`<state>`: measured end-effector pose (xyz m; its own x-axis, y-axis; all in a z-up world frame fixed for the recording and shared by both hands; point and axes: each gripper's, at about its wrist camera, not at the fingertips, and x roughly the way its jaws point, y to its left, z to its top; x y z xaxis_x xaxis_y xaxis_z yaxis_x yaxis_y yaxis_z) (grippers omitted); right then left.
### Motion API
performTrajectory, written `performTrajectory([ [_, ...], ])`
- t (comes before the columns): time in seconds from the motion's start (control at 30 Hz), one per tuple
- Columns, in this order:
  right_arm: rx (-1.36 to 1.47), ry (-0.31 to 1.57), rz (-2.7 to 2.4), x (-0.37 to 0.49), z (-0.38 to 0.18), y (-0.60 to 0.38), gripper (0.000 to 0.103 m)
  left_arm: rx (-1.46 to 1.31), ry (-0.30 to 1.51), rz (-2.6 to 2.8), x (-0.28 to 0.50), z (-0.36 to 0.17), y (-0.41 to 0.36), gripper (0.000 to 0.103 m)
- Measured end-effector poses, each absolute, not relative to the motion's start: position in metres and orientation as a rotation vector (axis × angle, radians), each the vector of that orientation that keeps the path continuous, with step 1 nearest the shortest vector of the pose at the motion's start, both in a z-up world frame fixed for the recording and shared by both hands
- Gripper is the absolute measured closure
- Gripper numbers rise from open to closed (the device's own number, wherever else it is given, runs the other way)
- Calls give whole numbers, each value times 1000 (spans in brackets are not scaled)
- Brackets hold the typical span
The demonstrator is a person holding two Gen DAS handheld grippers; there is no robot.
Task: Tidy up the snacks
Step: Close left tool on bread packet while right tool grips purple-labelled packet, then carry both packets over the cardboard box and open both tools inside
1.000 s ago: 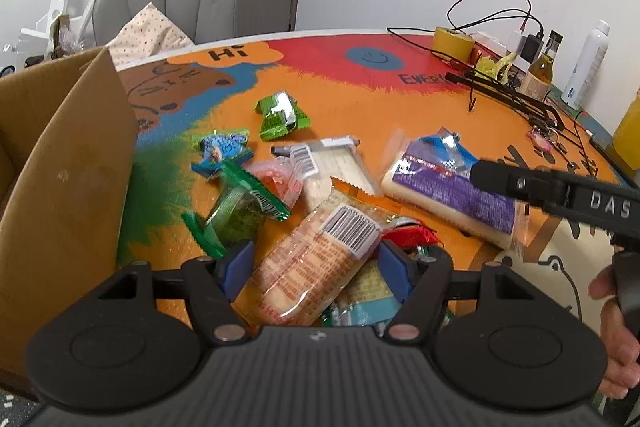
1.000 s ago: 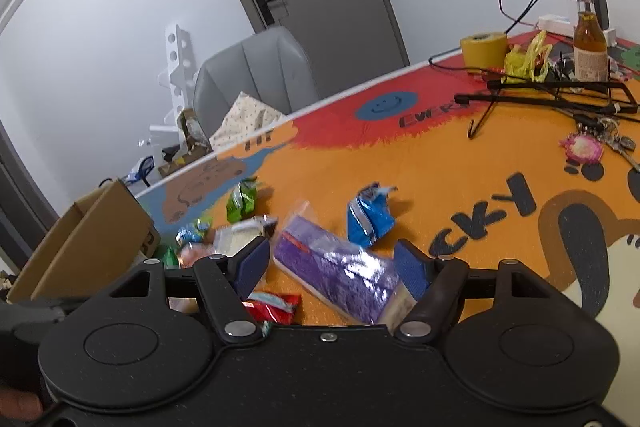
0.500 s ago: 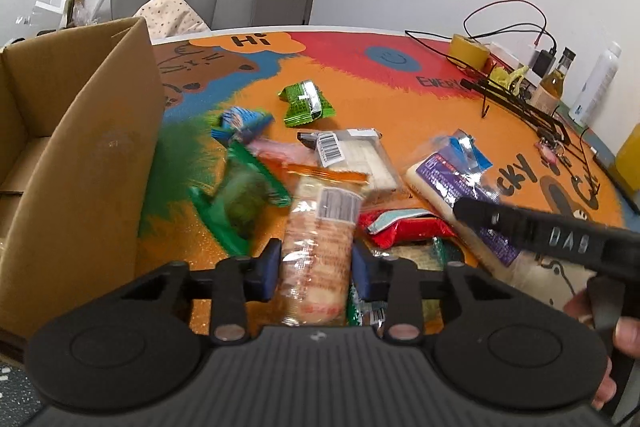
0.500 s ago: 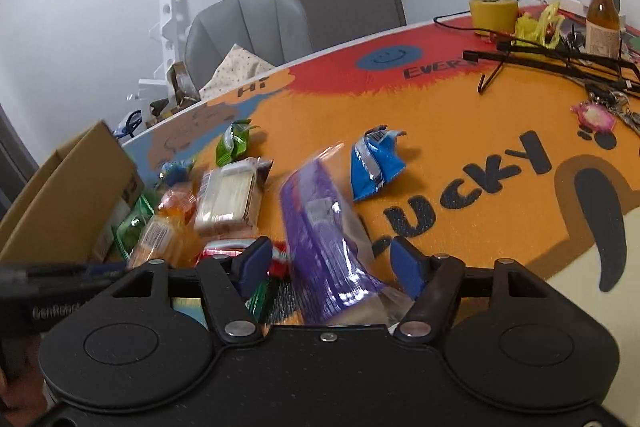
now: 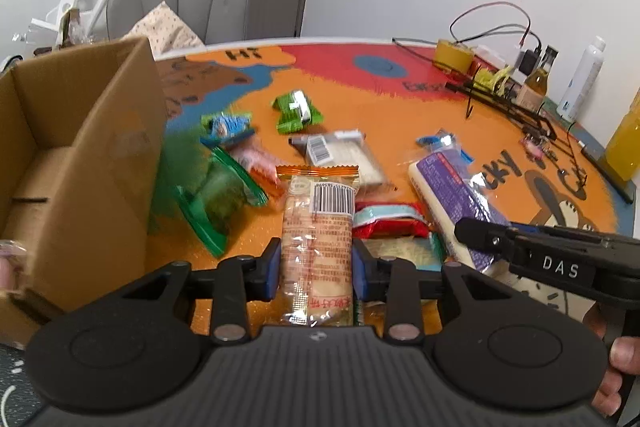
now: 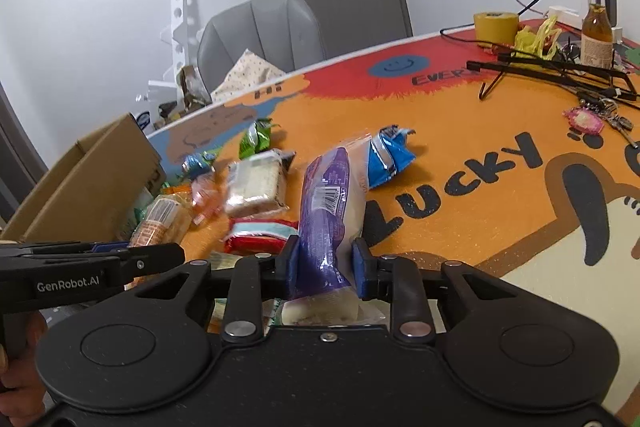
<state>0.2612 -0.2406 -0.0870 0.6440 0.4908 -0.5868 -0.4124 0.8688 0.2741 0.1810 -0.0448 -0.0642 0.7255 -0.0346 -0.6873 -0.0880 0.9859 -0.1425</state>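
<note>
Left gripper (image 5: 316,269): it is being clamped on the orange cracker packet (image 5: 318,243), both blue pads pressed against the packet's sides, with a gap only as wide as the packet.

Right gripper (image 6: 326,269): it is being squeezed onto the purple-wrapped bread pack (image 6: 328,211), whose near end is being pinched between the fingers while the far end is pointing away over the table.

Change since one second ago: both grippers were being held wide apart then, with nothing gripped; both snacks were lying flat on the table (image 5: 400,115). Now each is being held and turned lengthwise along its gripper.

Cracker packet: clear film with an orange crimped top and a barcode label is being shown; it is being held just right of the cardboard box (image 5: 80,163), above the table.

Bread pack: a white loaf in purple film with a barcode is being shown; it is being kept well right of the cardboard box.

Loose snacks: a green pouch (image 5: 218,203) is lying beside the cardboard box; a red bar (image 5: 390,223), a white wafer pack (image 5: 344,157), a green candy (image 5: 296,109) and a blue wrapper (image 6: 388,157) are lying farther right of it.
</note>
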Motion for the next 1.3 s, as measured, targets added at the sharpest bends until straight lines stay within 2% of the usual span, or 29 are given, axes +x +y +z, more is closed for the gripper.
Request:
performTrajectory([
  [0.67, 175, 597, 620, 241, -42, -217, 79, -186, 629, 66, 147, -14, -22, 69],
  [1.3, 167, 569, 716, 237, -23, -159, 79, -216, 548, 164, 120, 14, 38, 69],
])
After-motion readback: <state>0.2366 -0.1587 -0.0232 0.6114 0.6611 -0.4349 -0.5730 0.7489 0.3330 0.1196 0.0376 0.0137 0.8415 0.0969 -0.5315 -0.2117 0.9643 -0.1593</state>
